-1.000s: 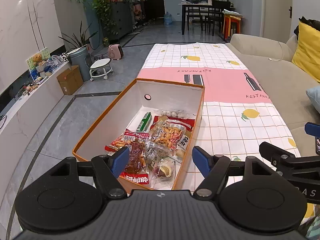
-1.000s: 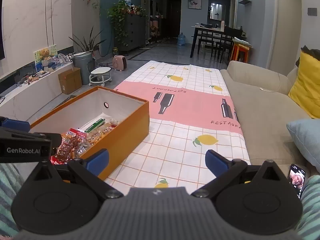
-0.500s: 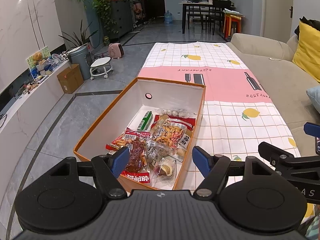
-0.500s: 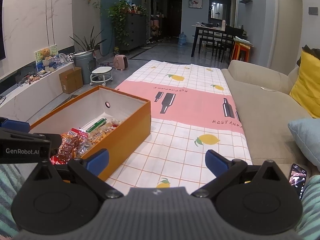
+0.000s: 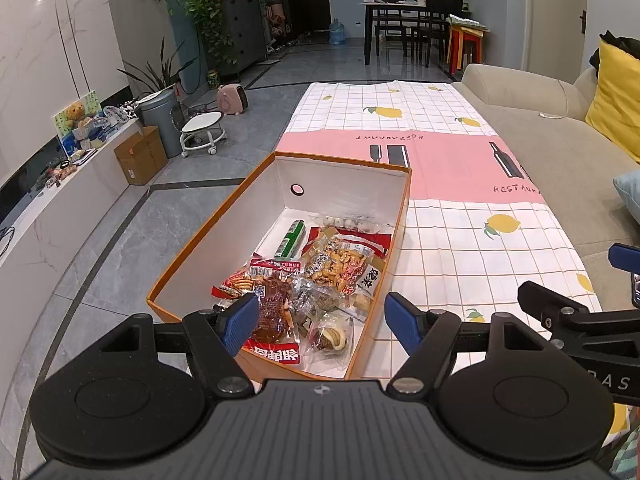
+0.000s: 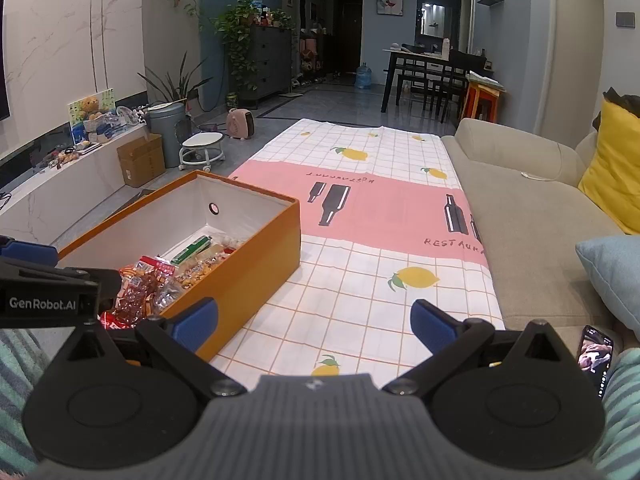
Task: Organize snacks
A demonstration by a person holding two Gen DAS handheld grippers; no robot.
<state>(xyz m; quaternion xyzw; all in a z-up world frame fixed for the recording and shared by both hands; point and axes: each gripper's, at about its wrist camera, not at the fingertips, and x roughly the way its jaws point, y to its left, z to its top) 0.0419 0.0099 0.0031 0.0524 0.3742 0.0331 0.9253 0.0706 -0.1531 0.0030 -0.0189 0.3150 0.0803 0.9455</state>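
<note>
My left gripper [image 5: 320, 322] hangs with jaws spread and empty above the snack packets [image 5: 316, 284] in the orange box [image 5: 192, 252]. My right gripper [image 6: 314, 322], also spread, sees that box [image 6: 256, 264] at ten o'clock on the lemon-print tablecloth [image 6: 360, 300].

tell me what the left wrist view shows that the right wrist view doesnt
Only the left wrist view looks down into the box, showing the round pastry packet near its front wall. Only the right wrist view shows the box's orange outer side and a lit phone. Both show the orange box of snacks on the lemon-print cloth, with the left gripper and right gripper open.
</note>
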